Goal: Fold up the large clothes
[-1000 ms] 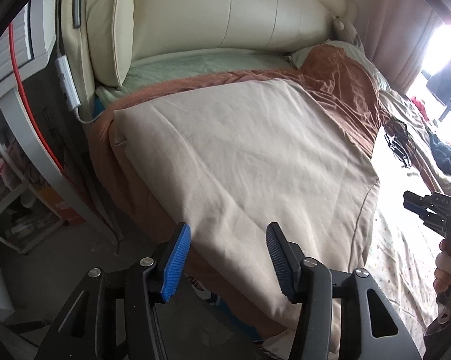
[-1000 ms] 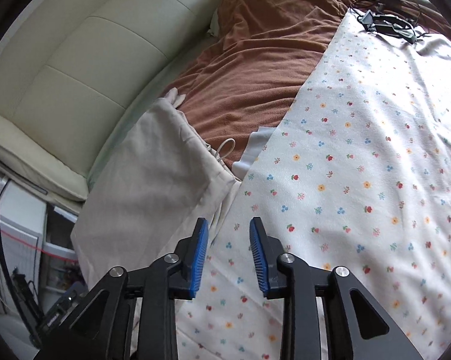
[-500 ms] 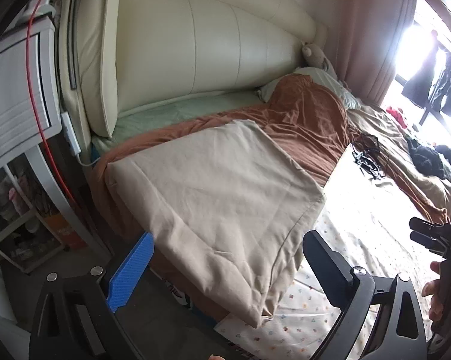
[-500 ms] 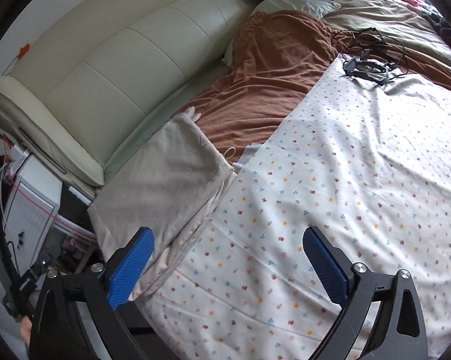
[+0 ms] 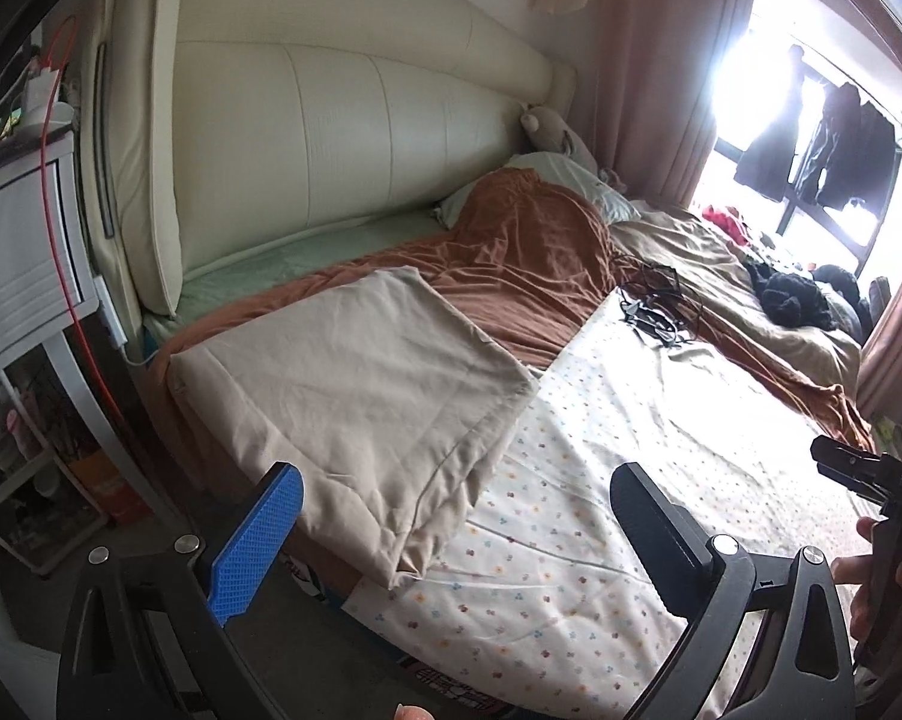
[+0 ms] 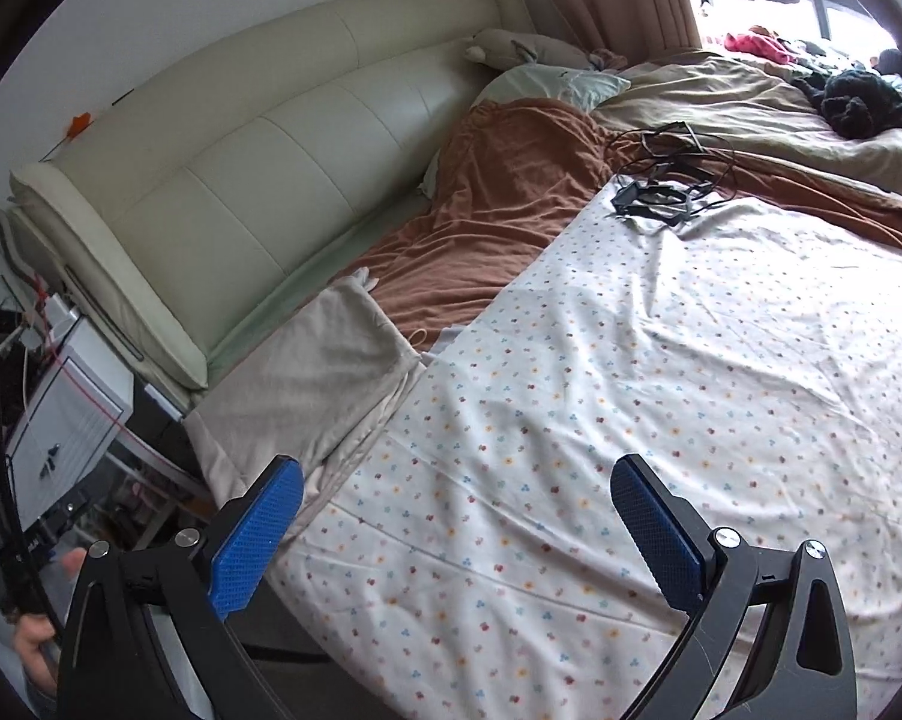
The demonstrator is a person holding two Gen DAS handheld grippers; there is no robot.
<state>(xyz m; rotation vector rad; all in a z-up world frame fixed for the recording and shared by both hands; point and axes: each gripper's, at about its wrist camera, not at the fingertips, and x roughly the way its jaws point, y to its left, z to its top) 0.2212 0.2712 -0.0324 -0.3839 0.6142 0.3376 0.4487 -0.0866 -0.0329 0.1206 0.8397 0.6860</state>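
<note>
— Both tongs have spread and pulled up and back from the bed since a moment ago. The left tongs (image 5: 457,546) and the right tongs (image 6: 457,540) each stand gaping wide with nothing between the blue ridged pads.

— So where is the cloth?

— A beige folded cloth (image 5: 354,384) lies flat at the bed's near left corner, by the headboard (image 5: 342,138), one corner hanging over the near edge. It looks soft, matte and faintly creased, roughly square, with a stitched hem.

— And the step?

— That fold seems finished and let go. Next is likely the flowered sheet (image 6: 631,408), thin, white with small dots, spread across the middle of the bed just beside the beige one. It calls for each tongs to pinch a corner on the near edge.
</note>
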